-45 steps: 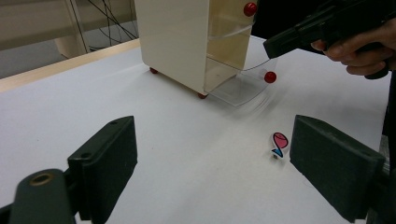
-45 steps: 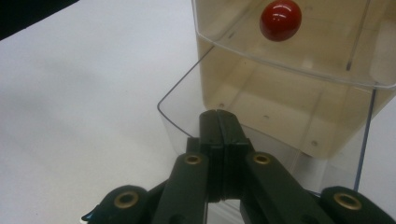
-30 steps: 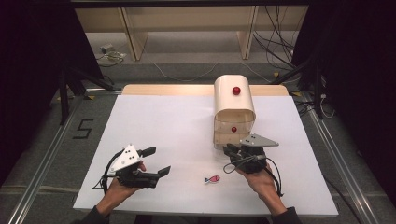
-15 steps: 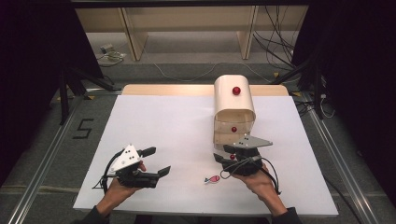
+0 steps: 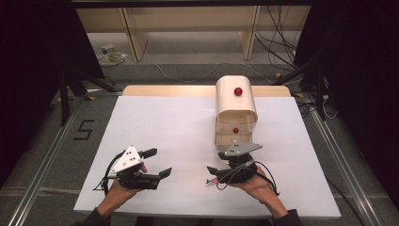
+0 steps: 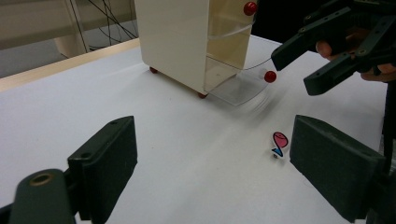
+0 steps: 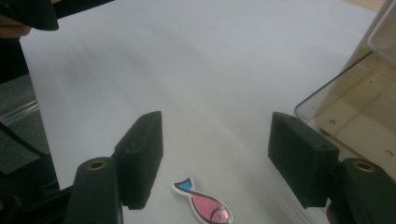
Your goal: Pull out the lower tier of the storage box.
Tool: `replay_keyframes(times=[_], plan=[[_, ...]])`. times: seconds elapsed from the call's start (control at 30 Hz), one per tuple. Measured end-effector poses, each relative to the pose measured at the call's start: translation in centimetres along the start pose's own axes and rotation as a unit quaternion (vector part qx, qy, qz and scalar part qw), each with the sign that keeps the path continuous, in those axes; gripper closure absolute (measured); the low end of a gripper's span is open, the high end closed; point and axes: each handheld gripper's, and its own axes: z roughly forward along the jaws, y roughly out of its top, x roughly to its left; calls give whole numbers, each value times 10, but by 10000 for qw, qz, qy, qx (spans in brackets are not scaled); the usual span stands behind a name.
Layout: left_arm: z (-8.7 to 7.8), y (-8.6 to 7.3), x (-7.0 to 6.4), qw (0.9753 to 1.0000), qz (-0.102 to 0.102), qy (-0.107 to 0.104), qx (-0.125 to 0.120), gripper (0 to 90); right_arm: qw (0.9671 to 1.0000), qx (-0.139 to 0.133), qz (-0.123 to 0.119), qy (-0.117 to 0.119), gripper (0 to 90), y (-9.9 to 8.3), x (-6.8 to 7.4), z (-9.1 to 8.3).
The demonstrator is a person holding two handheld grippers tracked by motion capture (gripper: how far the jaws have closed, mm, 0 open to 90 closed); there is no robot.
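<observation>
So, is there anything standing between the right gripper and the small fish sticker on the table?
Nothing visible does. The fish sticker lies flat on the white table, just in front of the open right gripper, between its two fingers. The cabinet's clear door stands off to one side.

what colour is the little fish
Pink with a blue tail, clearest in the right gripper view.

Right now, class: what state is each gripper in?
Left gripper: open, holding nothing.
Right gripper: open, empty, above the fish sticker.
</observation>
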Motion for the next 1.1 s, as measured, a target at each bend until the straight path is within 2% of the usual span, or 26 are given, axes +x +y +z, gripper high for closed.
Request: replay_keyframes(times=[0.23, 0.5, 1.1], plan=[[0, 0, 0, 10000, -32, 1, -18, 147, 9994, 315, -77, 84, 326, -4, 0, 8], [0, 0, 0, 10000, -43, 3, -12, 147, 9989, 375, -119, 262, 312, -8, 1, 15], [3, 0, 2, 10000, -92, -5, 33, 147, 9959, 726, -227, 482, 270, -17, -4, 33]])
